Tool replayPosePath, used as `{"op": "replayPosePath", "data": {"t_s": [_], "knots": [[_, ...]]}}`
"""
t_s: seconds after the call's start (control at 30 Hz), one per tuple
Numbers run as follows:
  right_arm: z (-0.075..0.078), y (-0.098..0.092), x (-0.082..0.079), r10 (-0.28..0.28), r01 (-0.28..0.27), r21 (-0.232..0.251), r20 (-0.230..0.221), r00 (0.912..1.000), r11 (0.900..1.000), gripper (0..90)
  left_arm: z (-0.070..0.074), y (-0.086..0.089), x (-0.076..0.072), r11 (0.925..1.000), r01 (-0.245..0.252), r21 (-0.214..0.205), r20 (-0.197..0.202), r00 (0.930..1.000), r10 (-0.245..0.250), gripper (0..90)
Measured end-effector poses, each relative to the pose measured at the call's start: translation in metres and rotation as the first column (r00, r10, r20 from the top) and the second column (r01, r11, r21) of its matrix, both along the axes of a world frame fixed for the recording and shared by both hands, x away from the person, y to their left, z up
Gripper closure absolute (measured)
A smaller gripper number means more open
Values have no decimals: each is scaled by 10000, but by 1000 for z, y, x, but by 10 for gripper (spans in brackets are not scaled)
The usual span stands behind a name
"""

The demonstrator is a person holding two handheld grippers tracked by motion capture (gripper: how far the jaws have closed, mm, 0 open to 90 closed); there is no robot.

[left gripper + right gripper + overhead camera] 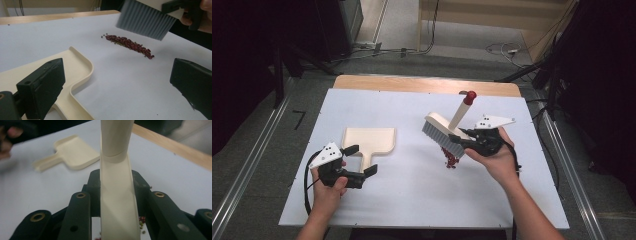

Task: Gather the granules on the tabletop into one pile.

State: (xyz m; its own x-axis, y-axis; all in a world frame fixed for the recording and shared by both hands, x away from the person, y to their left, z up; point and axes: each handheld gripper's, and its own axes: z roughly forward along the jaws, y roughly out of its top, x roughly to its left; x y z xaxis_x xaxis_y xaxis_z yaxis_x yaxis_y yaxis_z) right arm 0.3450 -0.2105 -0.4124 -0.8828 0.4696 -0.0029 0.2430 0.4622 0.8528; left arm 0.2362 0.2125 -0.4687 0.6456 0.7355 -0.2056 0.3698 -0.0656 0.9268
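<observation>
My right gripper is shut on the cream body of a hand brush with grey bristles and a red-tipped handle; the brush hangs just above a line of red beans. In the right gripper view both jaws clamp the brush. A cream dustpan lies flat at the left. My left gripper stands open astride the dustpan's handle, the pads apart from it. In the left gripper view the dustpan sits at the left jaw, with the beans and the brush's bristles beyond.
A white board covers the wooden table, whose far edge shows as a light strip. Cables lie on the floor behind it, and metal rails run along both sides.
</observation>
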Motion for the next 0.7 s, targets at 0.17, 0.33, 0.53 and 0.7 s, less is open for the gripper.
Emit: {"op": "replayPosePath", "data": {"t_s": [0.17, 0.33, 0.53, 0.7], "knots": [[-4, -24, -9, 1770, -1786, -845, -258, 9839, 9803, 659, 0, 0, 0, 10000, -64, -20, 14, 10000, 64, 3], [-23, -28, -12, 2824, -2919, -779, -1141, 9525, 9533, 659, 1, 1, 0, 10000, -96, -5, 12, 10000, 96, 3], [-42, -18, 5, 2815, -2950, -1171, -1187, 9522, 9483, 659, 1, 0, -1, 10000, -76, 7, 21, 10000, 76, 3], [-46, -18, 25, 2544, -2675, -1280, -1100, 9608, 9550, 658, 1, 1, 0, 10000, -80, -28, 19, 10000, 80, 3]]}}
